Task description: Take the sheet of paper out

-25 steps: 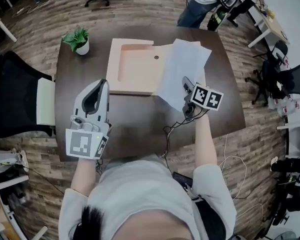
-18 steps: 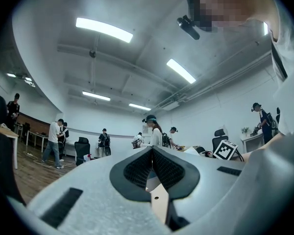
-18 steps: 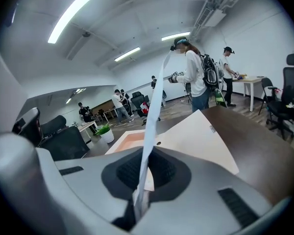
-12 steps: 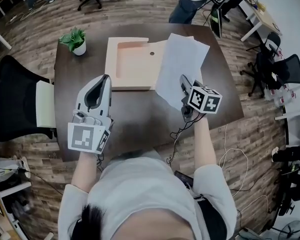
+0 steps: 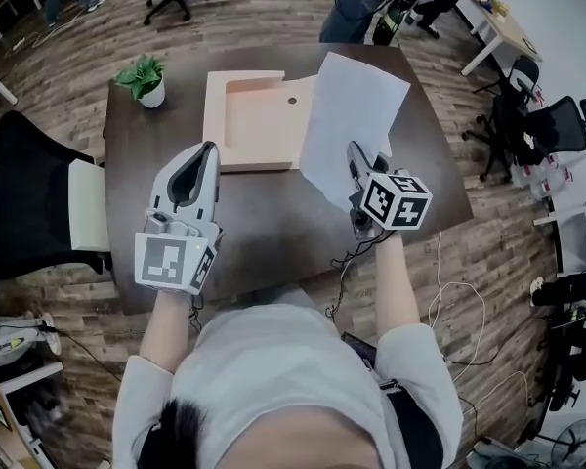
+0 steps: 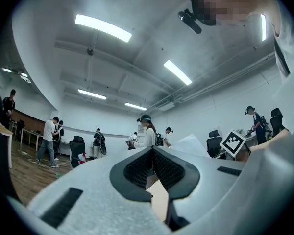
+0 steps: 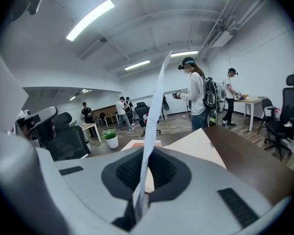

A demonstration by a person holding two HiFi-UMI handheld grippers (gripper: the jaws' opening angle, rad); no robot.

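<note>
Head view: the right gripper (image 5: 353, 153) was seen clamped on the near edge of the sheet of paper (image 5: 354, 106). The sheet stood up and away from its jaws, over the right part of the wooden tray (image 5: 254, 125). Whether the far edge touched the tray could not be told. The left gripper (image 5: 207, 150) was held over the dark table (image 5: 273, 233), well left of the right gripper, with the tray ahead of it and a potted plant (image 5: 146, 78) ahead and to its left.

Left gripper view: the jaws were seen closed together with nothing between them. The sheet showed off to the right, beside the right gripper's marker cube (image 6: 233, 142).

Right gripper view: the jaws were pressed shut on the sheet, seen edge-on, rising steeply from between the pads. The tray lay ahead, below the sheet.

Step judged: sheet mostly lifted out, carry-away left. To be done well, the clamp should be kept firm and the sheet raised smoothly until its far edge is clear of the tray wall, without dragging or creasing. The left gripper should be kept out of the path.
</note>
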